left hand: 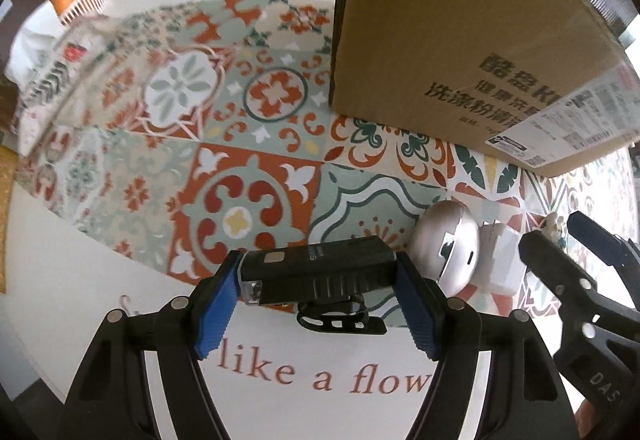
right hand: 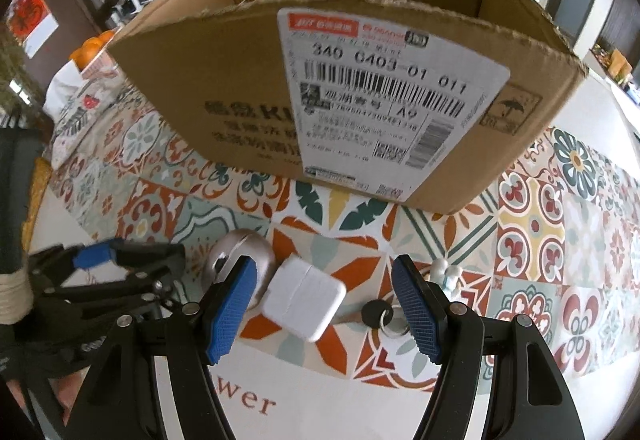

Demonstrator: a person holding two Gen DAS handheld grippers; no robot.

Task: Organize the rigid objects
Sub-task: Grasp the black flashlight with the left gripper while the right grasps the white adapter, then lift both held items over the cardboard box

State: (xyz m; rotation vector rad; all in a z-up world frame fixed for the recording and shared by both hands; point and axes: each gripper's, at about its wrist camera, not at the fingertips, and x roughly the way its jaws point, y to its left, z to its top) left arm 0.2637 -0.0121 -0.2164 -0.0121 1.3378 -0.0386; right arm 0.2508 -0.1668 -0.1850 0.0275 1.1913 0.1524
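Above patterned tablecloth (left hand: 120, 184): left gripper (left hand: 316, 280) tipped steeply down, fingers clamping black flashlight (left hand: 320, 274).

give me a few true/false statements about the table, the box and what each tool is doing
1. The left tool is closed on the black bike light. True.
2. The brown cardboard box is sealed shut. False: its top is open and the inside shows.
3. The right tool grips the white square charger. False: its blue pads stand apart from the charger, which lies on the patterned tablecloth.
4. A silver computer mouse lies beside the bike light. True.
5. The black-headed key is inside the box. False: it lies on the cloth near the right tool's pad.
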